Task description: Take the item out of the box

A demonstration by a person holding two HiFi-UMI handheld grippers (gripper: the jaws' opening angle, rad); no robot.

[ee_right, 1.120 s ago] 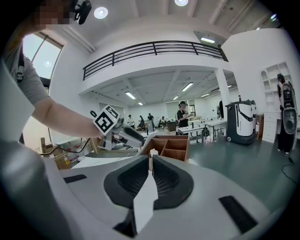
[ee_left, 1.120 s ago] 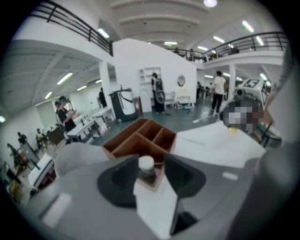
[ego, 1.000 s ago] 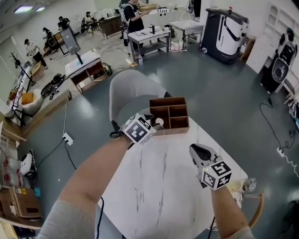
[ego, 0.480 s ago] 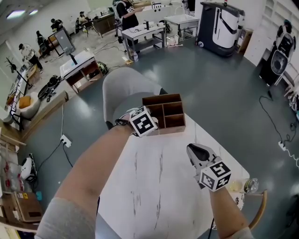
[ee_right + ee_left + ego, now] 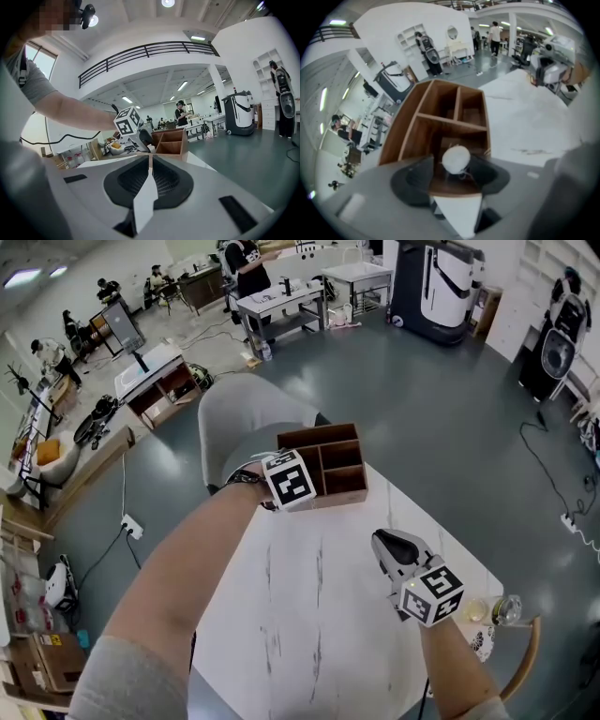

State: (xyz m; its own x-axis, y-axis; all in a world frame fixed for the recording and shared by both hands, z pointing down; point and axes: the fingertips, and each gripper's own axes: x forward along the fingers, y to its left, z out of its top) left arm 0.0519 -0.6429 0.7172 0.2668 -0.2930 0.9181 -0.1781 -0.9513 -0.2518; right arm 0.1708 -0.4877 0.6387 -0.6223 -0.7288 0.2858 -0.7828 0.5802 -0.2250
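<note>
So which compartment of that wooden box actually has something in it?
The compartment nearest the left hand-held gripper: a small white round item sits there, between jaws that have just been opening. The others look empty.

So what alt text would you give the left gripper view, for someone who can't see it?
A round white item sits between the open jaws of the left gripper, which have just been opening, in the near compartment of a wooden box. The box stands on a white table.
</note>
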